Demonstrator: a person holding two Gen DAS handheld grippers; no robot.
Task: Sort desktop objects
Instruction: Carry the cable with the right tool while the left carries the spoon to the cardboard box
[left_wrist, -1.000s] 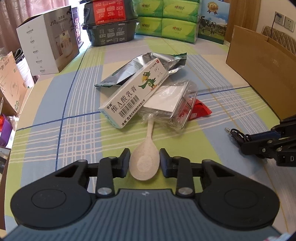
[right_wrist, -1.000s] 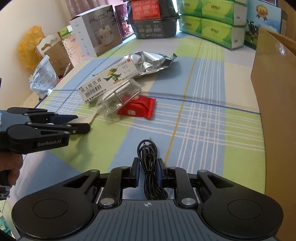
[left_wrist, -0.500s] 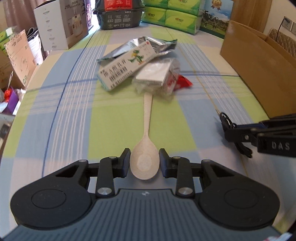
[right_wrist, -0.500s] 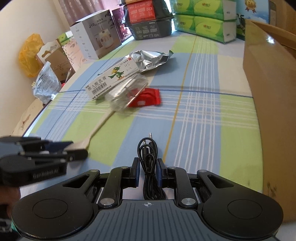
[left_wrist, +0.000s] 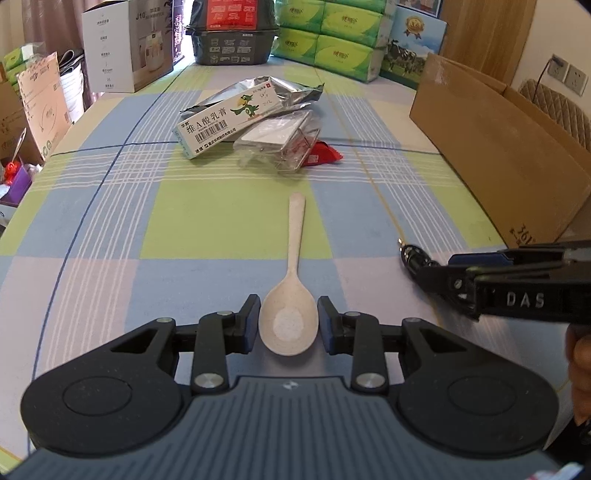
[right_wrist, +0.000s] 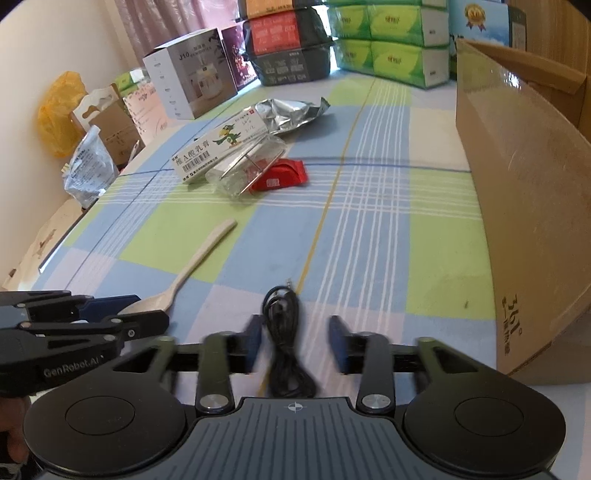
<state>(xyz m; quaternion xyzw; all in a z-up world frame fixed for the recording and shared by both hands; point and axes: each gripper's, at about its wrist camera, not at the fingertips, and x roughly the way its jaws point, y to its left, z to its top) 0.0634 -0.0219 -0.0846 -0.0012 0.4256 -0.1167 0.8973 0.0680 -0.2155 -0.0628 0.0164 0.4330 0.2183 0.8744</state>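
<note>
Both claws have just let go. Our left claw (left_wrist: 288, 321) gapes around the spoon (left_wrist: 291, 295), pads clear of the bowl; our right claw (right_wrist: 295, 343) has sprung wide off the black cable (right_wrist: 284, 332). Each piece now rests near us on the bench (left_wrist: 207, 225) — delivered, we judge. Spoon's long axis runs straight away, handle toward the far clutter.

Your beige spoon (left_wrist: 289, 321) lies flat on the table, bowl up, handle pointing toward the pile. Your black coiled cable (right_wrist: 286, 343) lies near it, apart. Beyond, white ointment box (left_wrist: 229, 123), silver pouch (left_wrist: 280, 86), clear packet (left_wrist: 280, 142) and red sachet (left_wrist: 325, 153) overlap.
</note>
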